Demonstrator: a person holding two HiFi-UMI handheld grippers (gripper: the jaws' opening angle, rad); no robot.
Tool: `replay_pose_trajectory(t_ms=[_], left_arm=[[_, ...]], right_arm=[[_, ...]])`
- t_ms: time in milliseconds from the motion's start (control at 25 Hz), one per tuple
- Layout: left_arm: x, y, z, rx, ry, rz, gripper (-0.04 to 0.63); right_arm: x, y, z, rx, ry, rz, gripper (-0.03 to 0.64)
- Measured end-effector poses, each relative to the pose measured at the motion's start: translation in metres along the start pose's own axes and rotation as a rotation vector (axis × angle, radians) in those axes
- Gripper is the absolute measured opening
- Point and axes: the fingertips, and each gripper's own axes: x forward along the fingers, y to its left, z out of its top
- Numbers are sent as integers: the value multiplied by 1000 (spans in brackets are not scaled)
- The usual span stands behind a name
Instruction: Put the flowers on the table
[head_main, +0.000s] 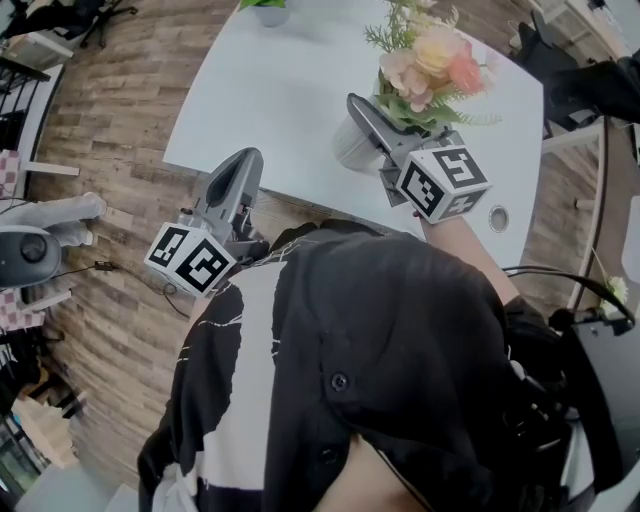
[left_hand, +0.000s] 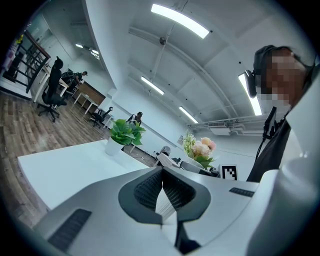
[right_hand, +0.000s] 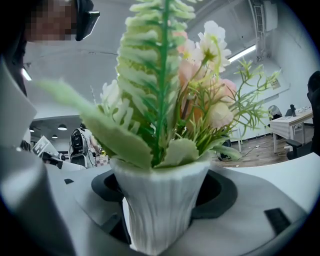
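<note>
A white table (head_main: 280, 100) filled the upper part of the head view, stretching away beyond both pairs of fingers. The flowers (head_main: 430, 65), a pink and peach bunch with green fern leaves, stood upright in a ribbed white pot (right_hand: 160, 200). The right gripper (head_main: 372, 122) had its two fingers clamped on that pot, one on each side of its lower half, with the blooms rising above them. The pot was over the near part of the table; whether its base touched the top could not be told. The left gripper (left_hand: 162, 187) hung short of the table's near edge, its fingers pressed together with nothing between them. A small green plant (left_hand: 124, 135) stood far ahead of those fingers, well apart from the flowers. The step in hand appeared to be setting the pot down. It seemed best done by holding the pot level, lowering it until the base sat flat and well in from the edge, and only then spreading the fingers sideways without brushing the ribbed wall.
</note>
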Motion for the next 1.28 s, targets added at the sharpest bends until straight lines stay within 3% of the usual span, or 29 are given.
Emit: replay_pose_trajectory(t_ms=[1280], left_arm=[[-4, 6, 2, 2, -17, -3, 12]], right_arm=[[2, 20, -8, -86, 24, 48, 365]])
